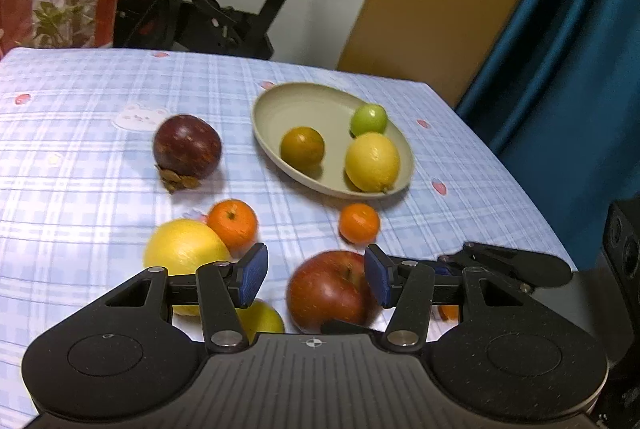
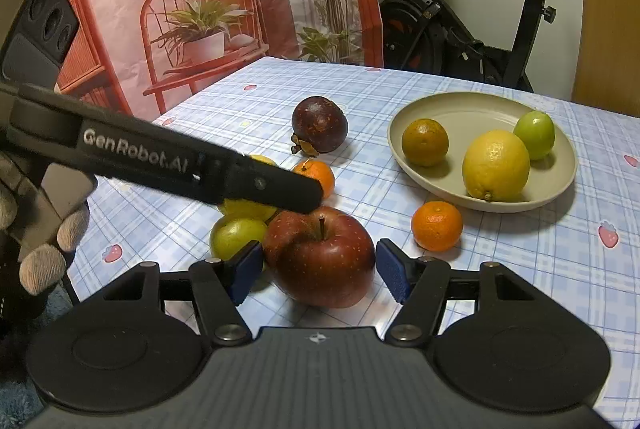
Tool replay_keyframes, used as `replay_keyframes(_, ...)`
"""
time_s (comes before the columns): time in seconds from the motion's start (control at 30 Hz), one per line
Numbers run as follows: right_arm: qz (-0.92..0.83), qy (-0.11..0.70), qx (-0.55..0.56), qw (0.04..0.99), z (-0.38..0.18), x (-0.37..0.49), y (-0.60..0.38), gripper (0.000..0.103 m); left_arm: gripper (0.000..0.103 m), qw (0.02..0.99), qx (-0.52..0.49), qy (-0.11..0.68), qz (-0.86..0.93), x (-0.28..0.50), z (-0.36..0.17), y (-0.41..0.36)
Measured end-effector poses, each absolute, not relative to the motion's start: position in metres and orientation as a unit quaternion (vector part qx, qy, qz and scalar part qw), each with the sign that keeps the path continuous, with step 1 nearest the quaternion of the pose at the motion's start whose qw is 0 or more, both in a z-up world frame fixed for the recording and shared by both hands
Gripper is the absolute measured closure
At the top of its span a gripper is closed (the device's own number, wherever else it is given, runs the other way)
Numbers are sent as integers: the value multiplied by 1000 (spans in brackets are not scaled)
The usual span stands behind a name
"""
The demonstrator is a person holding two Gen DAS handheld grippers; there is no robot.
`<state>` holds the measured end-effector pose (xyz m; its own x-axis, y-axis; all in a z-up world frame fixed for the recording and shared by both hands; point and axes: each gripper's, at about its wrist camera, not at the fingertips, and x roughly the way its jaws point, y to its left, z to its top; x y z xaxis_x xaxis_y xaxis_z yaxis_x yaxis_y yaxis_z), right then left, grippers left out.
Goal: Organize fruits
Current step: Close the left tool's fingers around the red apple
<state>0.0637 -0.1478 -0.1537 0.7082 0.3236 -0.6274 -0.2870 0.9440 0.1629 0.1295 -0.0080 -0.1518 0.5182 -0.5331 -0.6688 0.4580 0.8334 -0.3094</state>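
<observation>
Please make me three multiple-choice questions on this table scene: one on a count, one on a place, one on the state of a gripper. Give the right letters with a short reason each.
1. How many fruits lie in the plate?
A. two
B. three
C. five

2. Where is the mangosteen?
A. in the plate
B. on the floor
C. on the tablecloth, outside the plate

3. How does the left gripper stand?
A. jaws apart, gripping nothing
B. shut on the mangosteen
C. shut on an orange

Answers:
1 B: only the dark tangerine, the lemon and the green fruit are inside the rim.
2 C: it rests on the checked cloth, apart from the plate.
3 A: its blue pads stand wide apart with no fruit clamped between them.
</observation>
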Motion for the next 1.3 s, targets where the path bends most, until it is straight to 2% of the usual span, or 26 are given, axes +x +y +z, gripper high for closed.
replay_keyframes(0.53, 171, 367, 52, 913, -164, 70, -150, 34, 46, 856, -48, 416, -305, 129, -165, -15)
replay_keyframes(0.7, 171, 365, 56, 913, -164, 68, -150, 34, 40, 853, -36, 420, -309, 127, -168, -21)
replay_keyframes(1.3, 171, 364, 56, 914, -164, 68, -151, 34, 37, 853, -28, 416, -314, 124, -168, -20)
